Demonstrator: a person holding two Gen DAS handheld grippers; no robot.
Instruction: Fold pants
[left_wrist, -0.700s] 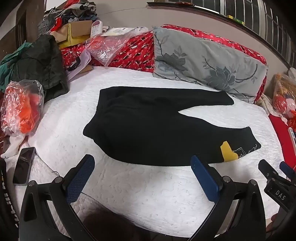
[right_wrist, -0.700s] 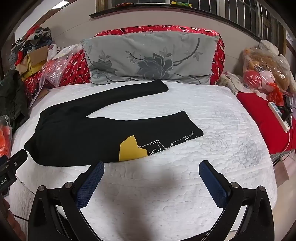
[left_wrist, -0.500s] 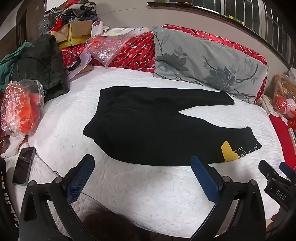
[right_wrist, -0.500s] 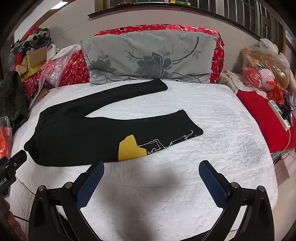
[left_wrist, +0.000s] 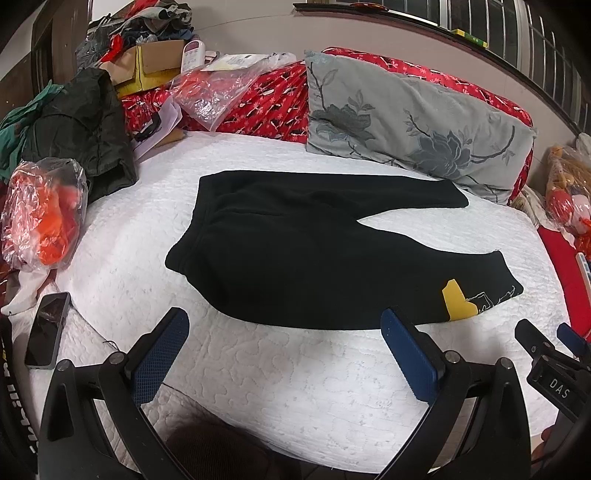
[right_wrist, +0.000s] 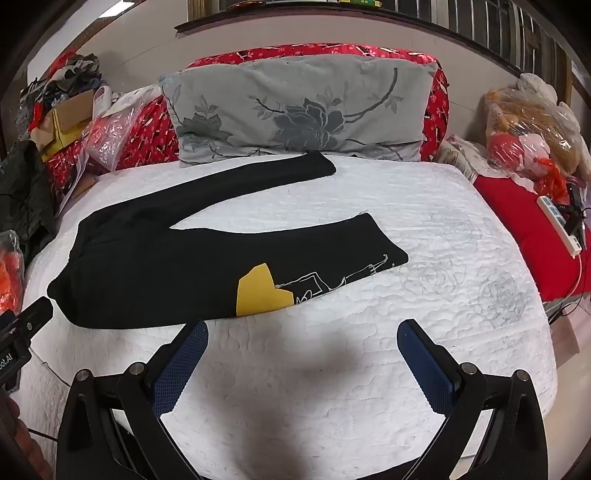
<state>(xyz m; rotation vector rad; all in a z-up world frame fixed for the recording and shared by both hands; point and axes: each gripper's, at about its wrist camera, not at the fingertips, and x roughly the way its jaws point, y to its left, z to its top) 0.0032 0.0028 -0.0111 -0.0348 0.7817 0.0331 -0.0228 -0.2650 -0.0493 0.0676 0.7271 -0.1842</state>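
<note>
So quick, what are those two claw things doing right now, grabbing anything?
Left gripper: open, holding nothing, short of the black pants.
Right gripper: open, holding nothing.

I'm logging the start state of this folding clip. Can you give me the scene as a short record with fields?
garment: black pants, spread flat, unfolded, legs apart
marking: yellow patch on near leg
surface: white quilted bed
behind: grey floral pillow
left gripper: open, empty, short of pants
right gripper: open, empty
nearby: phone at left edge

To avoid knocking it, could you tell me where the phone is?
In the left wrist view, the phone lies at the bed's left edge, below the orange plastic bag.
</note>
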